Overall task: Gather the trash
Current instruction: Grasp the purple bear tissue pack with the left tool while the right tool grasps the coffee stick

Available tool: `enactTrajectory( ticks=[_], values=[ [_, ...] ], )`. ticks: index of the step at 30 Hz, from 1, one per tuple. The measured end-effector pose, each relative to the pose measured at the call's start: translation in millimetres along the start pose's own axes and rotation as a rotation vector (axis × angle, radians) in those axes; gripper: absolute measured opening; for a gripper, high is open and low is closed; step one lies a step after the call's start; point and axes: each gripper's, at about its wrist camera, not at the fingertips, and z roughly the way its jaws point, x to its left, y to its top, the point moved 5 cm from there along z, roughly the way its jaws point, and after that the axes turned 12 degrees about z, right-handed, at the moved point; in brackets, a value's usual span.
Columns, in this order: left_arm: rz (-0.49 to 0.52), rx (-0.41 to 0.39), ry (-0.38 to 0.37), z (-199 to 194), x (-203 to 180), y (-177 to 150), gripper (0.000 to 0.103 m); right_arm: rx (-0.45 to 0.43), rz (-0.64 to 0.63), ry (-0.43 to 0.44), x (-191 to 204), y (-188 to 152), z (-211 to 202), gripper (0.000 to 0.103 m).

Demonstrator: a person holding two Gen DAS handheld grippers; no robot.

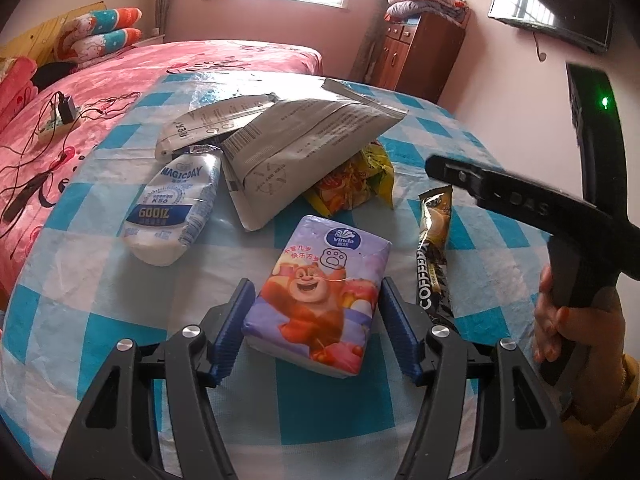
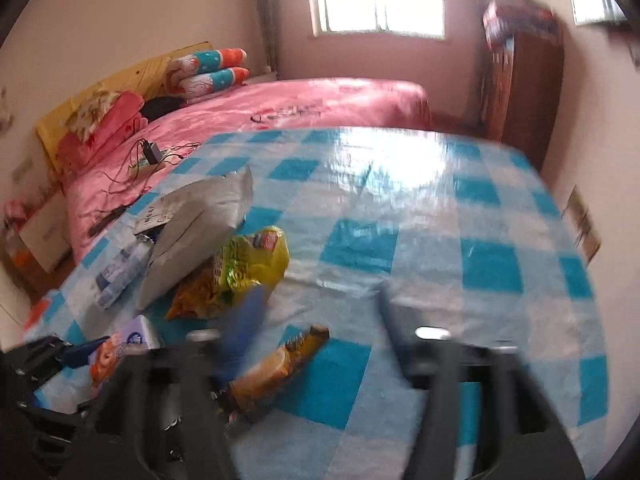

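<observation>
Left claw (image 1: 316,332) spread around tissue pack (image 1: 316,300) near table's (image 1: 100,344) near edge, pads apart from it | right claw (image 2: 320,320) blurred, released, coffee sachet (image 2: 276,364) between | grey pouch (image 1: 304,152) leans on yellow wrapper (image 1: 356,184) | white packet (image 1: 172,208) at left.

A home bedroom: pink-quilted bed (image 1: 192,64), stacked pillows (image 1: 100,34), wooden cabinet (image 1: 416,52), wall television (image 1: 552,4).

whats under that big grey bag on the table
The grey bag leans over a yellow snack wrapper, whose near part sticks out. A white pouch lies behind it. Anything deeper underneath is hidden.
</observation>
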Motion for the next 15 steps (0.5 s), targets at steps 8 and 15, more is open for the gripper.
enactTrajectory(
  ticks=[8, 15],
  values=[
    [-0.051, -0.034, -0.049, -2, 9, -2, 0.064, 0.149, 0.022, 0.004, 9, -30, 6, 0.061],
    [-0.083, -0.050, -0.087, -3, 14, -3, 0.064, 0.117, -0.096, -0.085, 33, -43, 14, 0.046]
  ],
)
